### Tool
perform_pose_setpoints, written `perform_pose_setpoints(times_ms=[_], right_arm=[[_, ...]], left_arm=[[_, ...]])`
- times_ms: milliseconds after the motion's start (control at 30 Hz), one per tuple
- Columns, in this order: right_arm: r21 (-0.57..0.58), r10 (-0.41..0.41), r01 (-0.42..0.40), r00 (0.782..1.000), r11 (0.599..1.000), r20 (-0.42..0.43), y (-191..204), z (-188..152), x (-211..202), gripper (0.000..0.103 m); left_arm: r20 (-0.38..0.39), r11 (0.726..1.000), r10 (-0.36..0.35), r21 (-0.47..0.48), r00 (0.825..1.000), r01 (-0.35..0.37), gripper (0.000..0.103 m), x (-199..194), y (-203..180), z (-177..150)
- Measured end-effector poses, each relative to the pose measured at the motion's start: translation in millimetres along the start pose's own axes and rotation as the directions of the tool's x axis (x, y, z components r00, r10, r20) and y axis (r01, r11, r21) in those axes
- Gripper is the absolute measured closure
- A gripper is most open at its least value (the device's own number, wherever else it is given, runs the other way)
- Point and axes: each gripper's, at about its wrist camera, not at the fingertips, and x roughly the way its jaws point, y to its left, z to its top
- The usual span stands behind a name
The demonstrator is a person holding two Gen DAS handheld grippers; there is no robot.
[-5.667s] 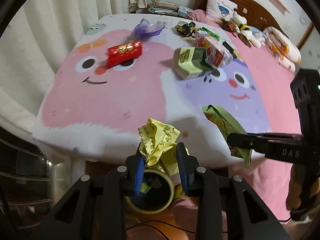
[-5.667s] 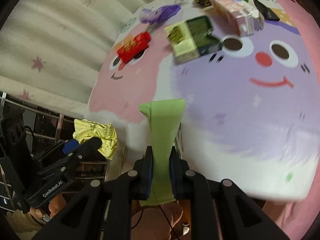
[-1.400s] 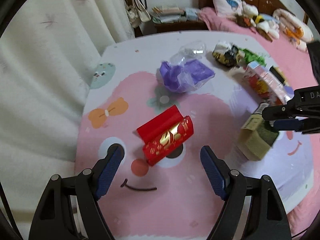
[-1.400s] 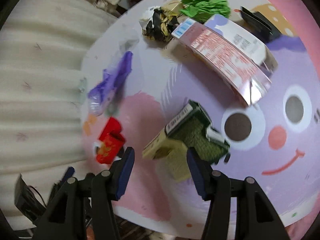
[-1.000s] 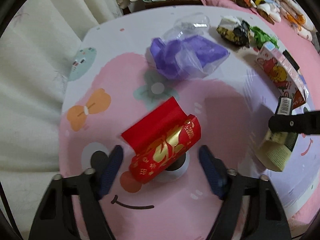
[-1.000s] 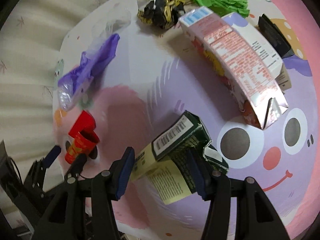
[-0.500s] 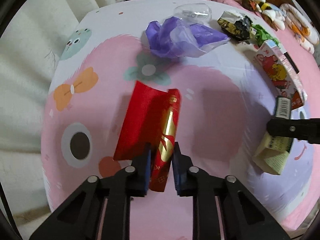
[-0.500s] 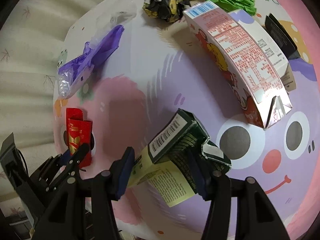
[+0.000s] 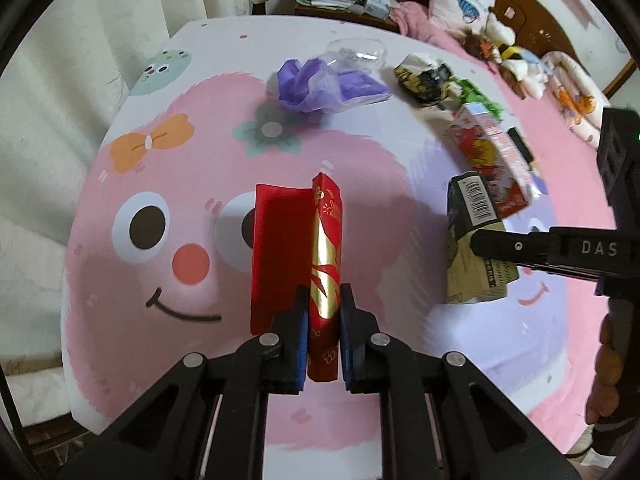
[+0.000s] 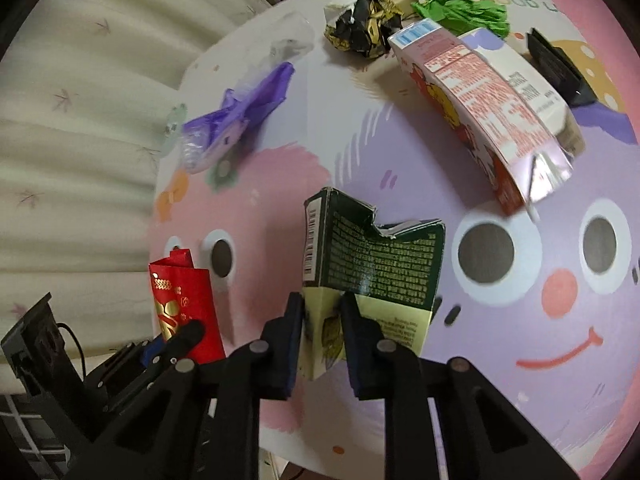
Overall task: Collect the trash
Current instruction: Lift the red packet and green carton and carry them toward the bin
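Note:
My left gripper [image 9: 324, 304] is shut on a red and gold packet [image 9: 325, 248], lifted a little off the cartoon-face table cover [image 9: 168, 288]; its flap hangs open to the left. The same red packet [image 10: 184, 312] shows at lower left in the right wrist view. My right gripper [image 10: 322, 308] is closing on a torn green and cream carton [image 10: 372, 268], its pads pressing the carton's cream lower edge. That green carton [image 9: 476, 240] and the right gripper's finger [image 9: 520, 248] show at the right of the left wrist view.
On the cover lie a purple plastic bag [image 9: 324, 88], a clear plastic cup [image 9: 352, 50], a black and gold crumpled wrapper [image 10: 364, 28], green crumpled paper [image 10: 464, 12], a pink milk carton [image 10: 484, 108] and a black box [image 10: 556, 64]. A curtain [image 9: 80, 60] hangs left.
Both grippers were open over their items a second ago. The left jaws closed on the red packet and raised it; the right jaws closed on the green carton and tipped it upright.

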Motion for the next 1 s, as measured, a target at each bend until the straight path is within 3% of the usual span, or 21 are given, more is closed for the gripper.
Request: perform_pose_setpoints(times_ms=[333,600,800,1000], right_arm=[[0.002,0.080,-0.081,0.986,0.997,0.144,20.1,-89.0,-47.2,0.084],[0.021,0.088,-0.096,0.967,0.995,0.238,49.7,-208.6,-53.2,0.084],[0.058,0.065,-0.078,0.976,0.995,0.206,61.9,-287.8,-23.1,0.084],[0.133,0.040,-0.056,0.992,0.990,0.120,51.5,-344.5,13.4,0.084]], left_arm=[[0.073,0.991,-0.126,0.048,0.989,0.122,0.092,-72.2,14.2,-51.2],[0.094,0.968,-0.171,0.202,0.981,0.150,0.092,-125.2,30.0,-138.2],[0.039,0.944,-0.208,0.271,0.977,0.190,0.092,-132.9,49.0,-209.5],[-0.087,0.938,-0.210,0.263,0.974,0.226,0.092,-110.5,60.9,-262.5]])
